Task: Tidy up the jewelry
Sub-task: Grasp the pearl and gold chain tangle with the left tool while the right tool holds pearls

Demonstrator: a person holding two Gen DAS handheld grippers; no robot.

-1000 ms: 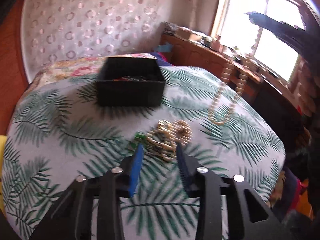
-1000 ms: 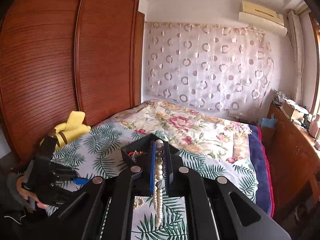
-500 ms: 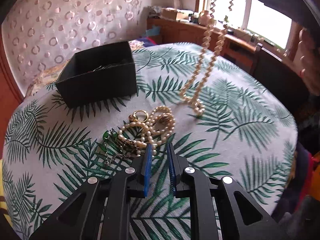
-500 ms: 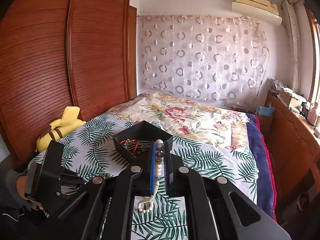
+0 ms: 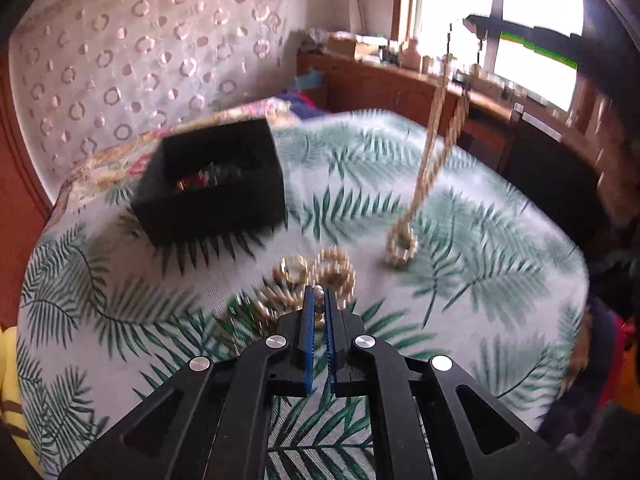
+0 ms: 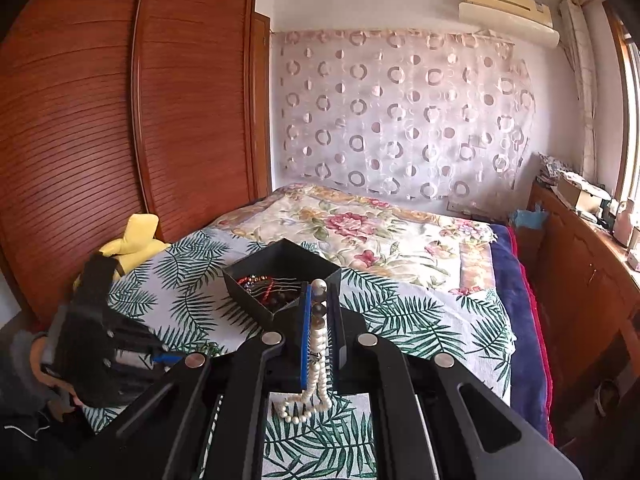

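A black open box (image 5: 212, 184) with red and dark beads inside stands on the palm-leaf tablecloth (image 5: 480, 280). Just in front of it lies a tangled pile of pearl strands and gold rings (image 5: 316, 272). My left gripper (image 5: 319, 300) is shut on a pearl strand at the pile's near edge. My right gripper (image 6: 319, 296) is shut on a long pearl necklace (image 6: 318, 356). This necklace (image 5: 430, 160) hangs down right of the box, and its lower loop rests on the cloth. In the right wrist view the box (image 6: 280, 276) sits just beyond the fingertips, and the left gripper (image 6: 168, 358) is low on the left.
Behind the table lies a bed with a floral cover (image 6: 380, 232). A wooden wardrobe (image 6: 120, 120) and a yellow plush toy (image 6: 136, 236) are on the left. A cluttered wooden sideboard (image 5: 400, 84) runs under the window. A person's hand (image 6: 36, 364) holds the left gripper.
My left gripper's jaws have closed from wide apart onto pearls at the pile's edge. The hanging necklace has sunk until its lower end rests on the cloth.
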